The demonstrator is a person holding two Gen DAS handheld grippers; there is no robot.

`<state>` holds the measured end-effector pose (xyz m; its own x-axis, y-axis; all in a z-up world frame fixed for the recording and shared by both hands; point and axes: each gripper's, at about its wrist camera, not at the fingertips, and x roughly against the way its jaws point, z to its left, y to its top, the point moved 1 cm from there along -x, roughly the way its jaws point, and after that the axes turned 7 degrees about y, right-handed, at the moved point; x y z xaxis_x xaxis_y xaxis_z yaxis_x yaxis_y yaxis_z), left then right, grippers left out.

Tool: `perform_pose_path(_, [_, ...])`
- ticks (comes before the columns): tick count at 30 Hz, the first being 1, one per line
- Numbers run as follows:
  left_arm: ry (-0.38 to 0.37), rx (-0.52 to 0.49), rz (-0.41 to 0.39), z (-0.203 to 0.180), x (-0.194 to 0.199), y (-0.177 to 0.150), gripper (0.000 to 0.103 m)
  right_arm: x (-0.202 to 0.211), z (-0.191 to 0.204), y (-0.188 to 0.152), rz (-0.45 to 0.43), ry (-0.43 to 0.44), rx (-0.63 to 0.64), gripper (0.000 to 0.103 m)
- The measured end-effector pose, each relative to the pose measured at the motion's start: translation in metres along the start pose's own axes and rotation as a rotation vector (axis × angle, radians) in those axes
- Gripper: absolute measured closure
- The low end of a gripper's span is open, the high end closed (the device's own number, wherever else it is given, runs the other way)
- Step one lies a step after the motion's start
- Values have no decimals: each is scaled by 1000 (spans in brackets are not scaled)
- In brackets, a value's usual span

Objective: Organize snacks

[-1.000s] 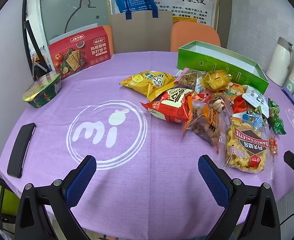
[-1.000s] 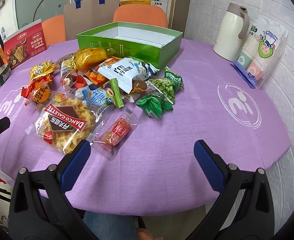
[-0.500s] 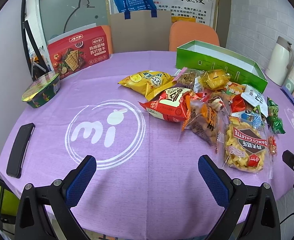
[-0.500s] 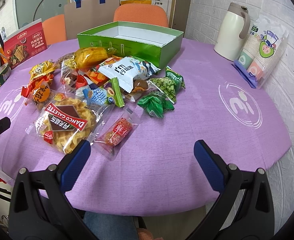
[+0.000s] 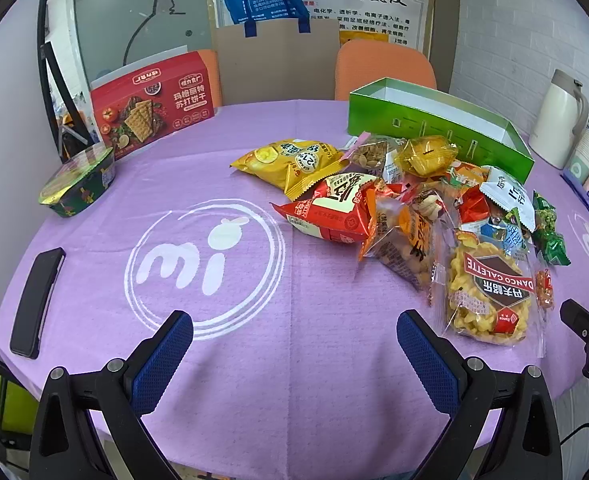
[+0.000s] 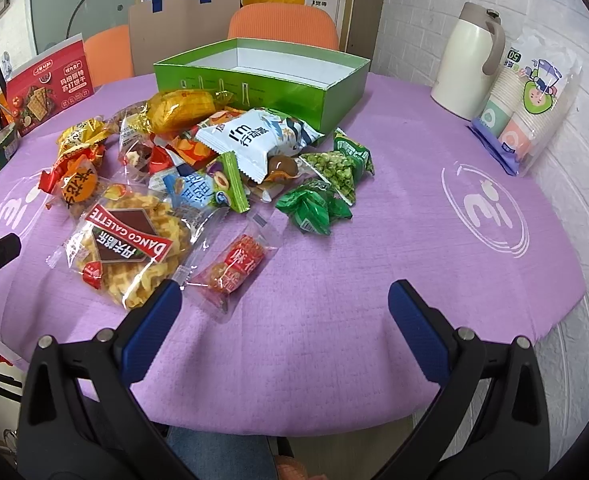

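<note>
A pile of snack packets lies on the purple table in front of an open green box (image 5: 434, 124), which also shows in the right wrist view (image 6: 262, 80). The pile includes a yellow chip bag (image 5: 290, 160), a red packet (image 5: 334, 212), a Danco Galette waffle bag (image 5: 490, 296) (image 6: 122, 240), a white packet (image 6: 258, 136), green pea packets (image 6: 314, 208) and a small red candy packet (image 6: 234, 266). My left gripper (image 5: 294, 356) is open and empty above the near table edge, left of the pile. My right gripper (image 6: 284, 324) is open and empty, just short of the candy packet.
A red cracker box (image 5: 150, 104) and a foil-lidded bowl (image 5: 78, 184) stand at the far left. A black phone (image 5: 36, 300) lies near the left edge. A white thermos (image 6: 470, 56) and a sleeve of paper cups (image 6: 526, 104) stand at the right by the wall.
Both views have shifted very slightly; the snacks appear a little lower and nearer in the right wrist view. Nothing was taken hold of or moved.
</note>
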<state>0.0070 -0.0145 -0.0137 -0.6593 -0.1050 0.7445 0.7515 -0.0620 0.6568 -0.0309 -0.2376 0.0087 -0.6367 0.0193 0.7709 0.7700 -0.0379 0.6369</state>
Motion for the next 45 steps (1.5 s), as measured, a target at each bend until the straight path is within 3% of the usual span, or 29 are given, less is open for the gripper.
perform_pose_path(38, [-32, -4, 13, -2, -11, 7, 0, -15, 3, 5, 26, 15, 13, 0])
perform_pose_path(45, [-103, -27, 25, -7, -11, 6, 0, -5, -24, 2, -66, 97, -5, 0])
